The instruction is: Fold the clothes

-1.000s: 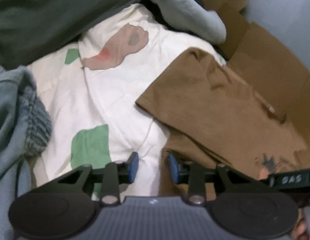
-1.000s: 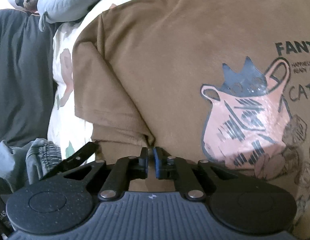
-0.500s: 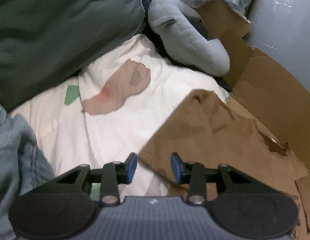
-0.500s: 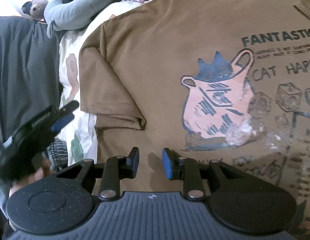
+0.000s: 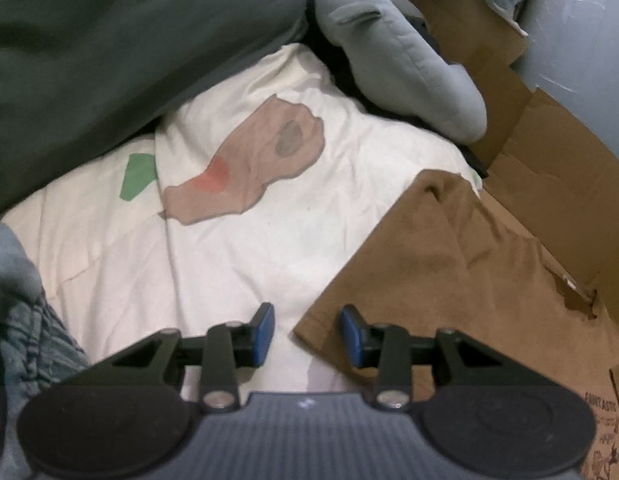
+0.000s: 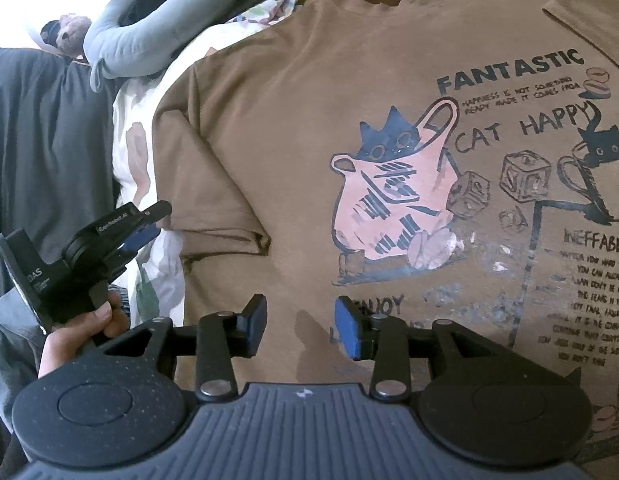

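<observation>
Right wrist view: the right gripper (image 6: 300, 326), fingers opening and empty, hovers over the brown printed cotton T-shirt (image 6: 309, 128), spread flat for folding on the white patterned bed cover (image 5: 237, 240). At nine o'clock, the left gripper (image 5: 307, 334) closes, empty, around the sleeve hem.

left gripper (image 5: 307, 334): jaws closing, nothing pinched, sleeve corner of brown T-shirt (image 5: 449, 264) seen just beside right pad | white patterned sheet (image 5: 237, 248) spread beneath | grey plush (image 5: 401, 52) and cardboard (image 5: 549, 160) seen beyond
</observation>
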`<state>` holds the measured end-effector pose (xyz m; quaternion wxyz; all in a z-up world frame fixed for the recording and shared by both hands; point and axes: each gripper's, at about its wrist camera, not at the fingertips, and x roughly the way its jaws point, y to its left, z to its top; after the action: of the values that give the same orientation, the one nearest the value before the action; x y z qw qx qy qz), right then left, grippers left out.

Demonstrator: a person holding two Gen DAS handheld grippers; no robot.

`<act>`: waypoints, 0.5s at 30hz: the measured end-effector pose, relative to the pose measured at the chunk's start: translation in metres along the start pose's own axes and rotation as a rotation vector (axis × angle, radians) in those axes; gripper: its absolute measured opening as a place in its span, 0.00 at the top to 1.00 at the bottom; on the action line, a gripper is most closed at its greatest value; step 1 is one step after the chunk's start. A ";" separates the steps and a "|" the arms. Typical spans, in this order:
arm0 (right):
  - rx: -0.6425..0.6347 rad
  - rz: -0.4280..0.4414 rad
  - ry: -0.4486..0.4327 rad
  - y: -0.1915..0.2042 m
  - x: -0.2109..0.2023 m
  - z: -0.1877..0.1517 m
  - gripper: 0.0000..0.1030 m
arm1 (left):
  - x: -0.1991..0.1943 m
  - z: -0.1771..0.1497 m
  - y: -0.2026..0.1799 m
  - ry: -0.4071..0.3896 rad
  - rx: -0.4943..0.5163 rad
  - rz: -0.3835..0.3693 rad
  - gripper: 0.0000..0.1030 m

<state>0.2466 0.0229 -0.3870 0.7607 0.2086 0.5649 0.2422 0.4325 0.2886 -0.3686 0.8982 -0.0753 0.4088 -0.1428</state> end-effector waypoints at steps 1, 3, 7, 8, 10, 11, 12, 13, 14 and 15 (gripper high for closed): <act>0.000 0.001 -0.003 0.000 0.000 0.000 0.57 | 0.000 0.000 0.000 0.002 0.004 -0.001 0.92; 0.001 0.004 -0.009 0.001 -0.001 0.001 0.57 | -0.003 0.000 0.000 0.009 -0.002 -0.015 0.94; -0.002 0.020 -0.021 0.002 -0.003 0.003 0.57 | -0.015 0.004 -0.005 -0.022 0.011 -0.031 0.96; -0.002 0.025 -0.027 0.003 -0.004 0.004 0.57 | -0.018 0.006 -0.007 -0.025 0.011 -0.041 0.97; -0.002 0.036 -0.037 0.004 -0.005 0.005 0.57 | -0.025 0.011 -0.013 -0.026 0.013 -0.065 0.97; -0.003 0.040 -0.042 0.005 -0.006 0.006 0.57 | -0.029 0.013 -0.017 -0.027 0.019 -0.079 0.97; -0.010 0.044 -0.045 0.007 -0.006 0.007 0.57 | -0.032 0.015 -0.021 -0.027 0.026 -0.093 0.97; -0.017 0.048 -0.048 0.009 -0.005 0.008 0.57 | -0.035 0.017 -0.027 -0.026 0.035 -0.110 0.97; -0.024 0.051 -0.052 0.011 -0.005 0.009 0.57 | -0.039 0.019 -0.032 -0.025 0.043 -0.129 0.97; -0.031 0.055 -0.055 0.013 -0.005 0.010 0.56 | -0.041 0.021 -0.037 -0.021 0.051 -0.148 0.97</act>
<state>0.2533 0.0302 -0.3726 0.7722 0.2187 0.5340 0.2659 0.4152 0.2666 -0.3159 0.8911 -0.0840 0.3888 -0.2184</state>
